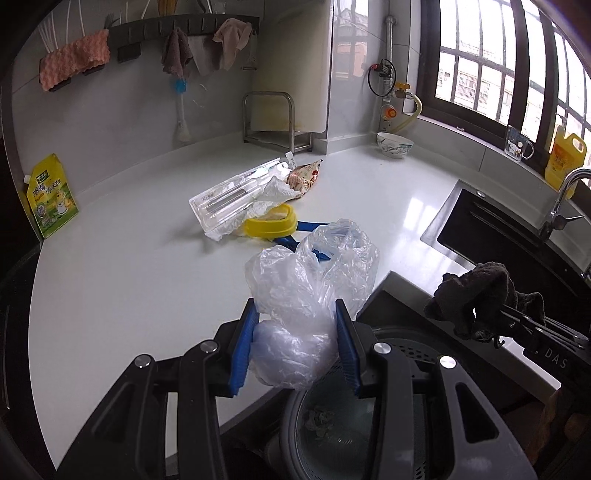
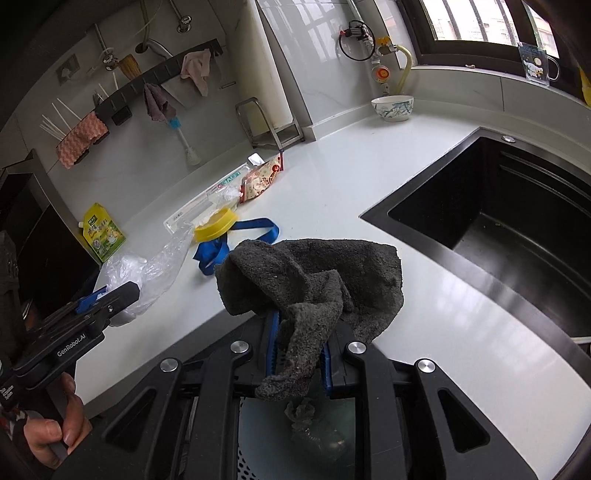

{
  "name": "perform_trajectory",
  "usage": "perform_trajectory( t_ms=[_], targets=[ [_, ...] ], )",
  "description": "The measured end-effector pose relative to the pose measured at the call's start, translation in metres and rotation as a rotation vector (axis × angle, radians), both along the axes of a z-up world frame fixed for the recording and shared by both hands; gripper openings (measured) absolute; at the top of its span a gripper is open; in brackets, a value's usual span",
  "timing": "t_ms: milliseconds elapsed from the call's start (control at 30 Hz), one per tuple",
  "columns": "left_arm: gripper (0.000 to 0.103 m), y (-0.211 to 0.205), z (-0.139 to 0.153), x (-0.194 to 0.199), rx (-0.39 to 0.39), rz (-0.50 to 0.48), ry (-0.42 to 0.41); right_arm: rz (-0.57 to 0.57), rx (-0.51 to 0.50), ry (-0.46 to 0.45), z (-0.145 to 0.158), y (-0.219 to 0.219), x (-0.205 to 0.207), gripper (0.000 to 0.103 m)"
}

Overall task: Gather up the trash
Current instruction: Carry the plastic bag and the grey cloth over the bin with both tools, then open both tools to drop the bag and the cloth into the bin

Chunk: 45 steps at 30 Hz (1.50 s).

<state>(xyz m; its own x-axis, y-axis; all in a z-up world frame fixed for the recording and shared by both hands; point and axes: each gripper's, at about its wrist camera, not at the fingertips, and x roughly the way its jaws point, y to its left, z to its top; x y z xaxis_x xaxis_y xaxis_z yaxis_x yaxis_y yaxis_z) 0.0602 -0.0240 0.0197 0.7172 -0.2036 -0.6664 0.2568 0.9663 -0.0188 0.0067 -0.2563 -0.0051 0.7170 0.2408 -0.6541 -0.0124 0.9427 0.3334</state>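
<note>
A home kitchen: a white stone countertop [image 1: 129, 266] with a sunken black sink [image 2: 491, 218], a curved chrome tap [image 1: 565, 199], cloths hanging from a dark wall rail [image 1: 177, 27].

Daylight from the barred window [image 1: 517, 62] at far right floods the kitchen, casting soft glare on the white table [image 1: 369, 206]. Fisheye bending curves the edges, corners fall dark, and focus stays sharp throughout.

- White counter [image 1: 129, 258], glossy, with a black sink [image 2: 498, 221] sunk into its right side
- Mid-counter heap: clear plastic tray [image 1: 229, 199], crumpled film, patterned snack wrapper [image 1: 304, 177], yellow ring [image 1: 271, 223] on blue strap [image 2: 255, 225], all touching
- Far right: white bowl [image 1: 393, 144]
- Far: metal rack [image 1: 273, 122]
- Left edge: yellow-green pouch [image 1: 51, 195] leaning on the wall
</note>
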Motion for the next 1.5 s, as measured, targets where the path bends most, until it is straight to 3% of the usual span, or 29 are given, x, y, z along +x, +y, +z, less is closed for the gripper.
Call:
perform_trajectory(
  t_ms=[200,467,767,1300,1433,1500],
  targets=[
    [0.04,-0.001,-0.023,-0.029,0.019,-0.029,0.038,0.027,-0.024,0.035,-0.016,0.014,-0.031,0.018],
    [0.04,-0.009,-0.059,-0.046,0.06,-0.048,0.124,0.061,-0.017,0.101,-0.041,0.028,-0.045,0.018],
    [0.041,-0.015,-0.087,-0.047,0.055,-0.047,0.214,0.074,-0.013,0.202,-0.075,0.035,-0.048,0.018],
    [0.046,-0.018,-0.104,-0.04,0.056,-0.062,0.264,0.06,-0.028,0.252,-0.093,0.036,-0.035,0.019],
    [0.051,-0.017,-0.104,-0.04,0.057,-0.056,0.268,0.057,-0.036,0.255,-0.094,0.035,-0.033,0.02],
    [0.059,-0.017,-0.103,-0.04,0.06,-0.049,0.259,0.052,-0.037,0.249,-0.093,0.034,-0.034,0.027]
  ],
)
